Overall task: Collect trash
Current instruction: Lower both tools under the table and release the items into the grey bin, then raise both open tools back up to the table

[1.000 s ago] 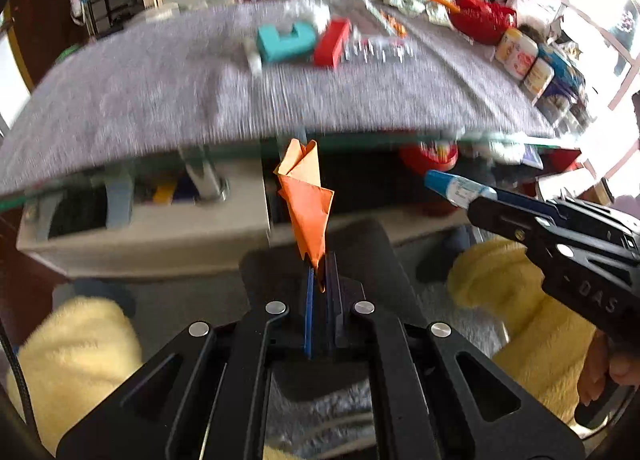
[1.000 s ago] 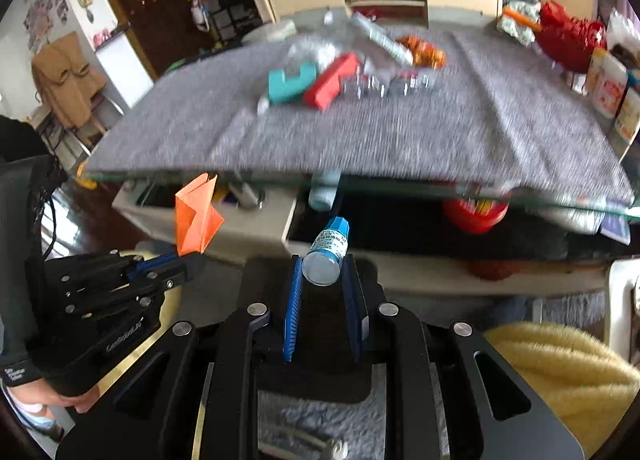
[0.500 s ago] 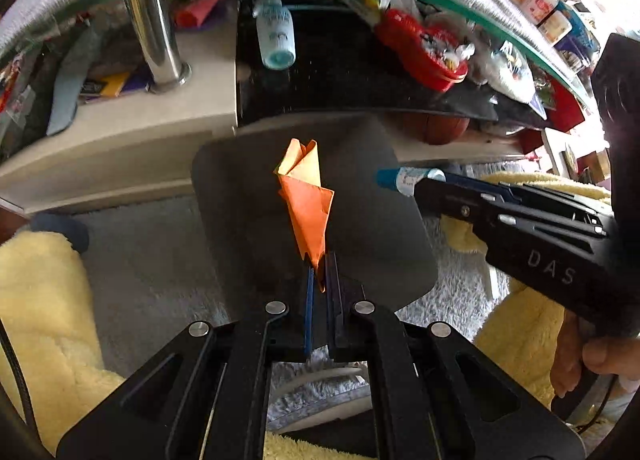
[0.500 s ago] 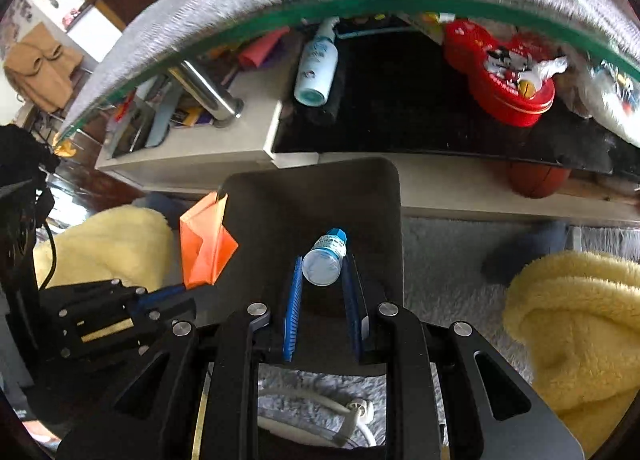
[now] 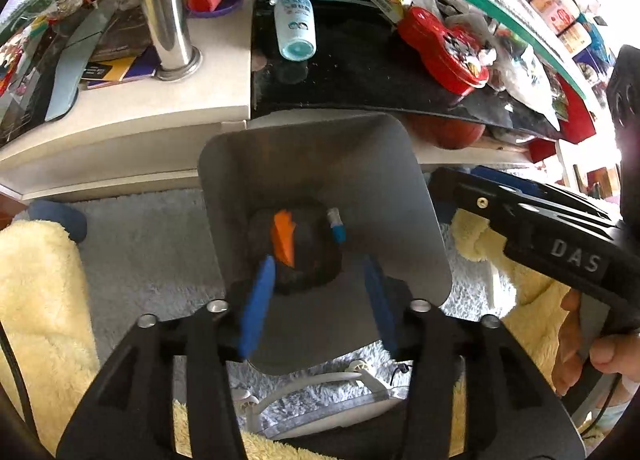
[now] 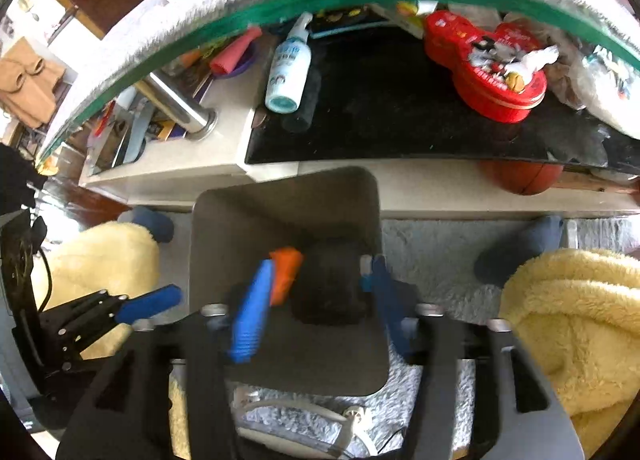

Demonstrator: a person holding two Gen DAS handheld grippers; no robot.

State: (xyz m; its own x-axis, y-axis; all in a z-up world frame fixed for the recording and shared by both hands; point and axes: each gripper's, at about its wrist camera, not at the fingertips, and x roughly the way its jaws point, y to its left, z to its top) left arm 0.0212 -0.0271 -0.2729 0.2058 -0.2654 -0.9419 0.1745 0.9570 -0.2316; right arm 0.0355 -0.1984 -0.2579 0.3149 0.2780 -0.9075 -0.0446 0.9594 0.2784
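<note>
We look down past our right gripper point(image 6: 316, 296), its blue fingers point(image 6: 250, 316) spread wide apart and holding nothing, into a grey bin point(image 6: 224, 228) on the pale rug point(image 6: 432, 260). Inside it lie an orange folded paper point(image 6: 285, 272) and a small blue-capped tube point(image 6: 366, 274) against the right wall. The left gripper point(image 6: 148, 304) shows at lower left, beside the bin.

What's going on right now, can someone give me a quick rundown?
Left gripper and right gripper open, both empty. Orange paper and small blue-capped bottle inside the grey bin. Nothing blocking the bin.
</note>
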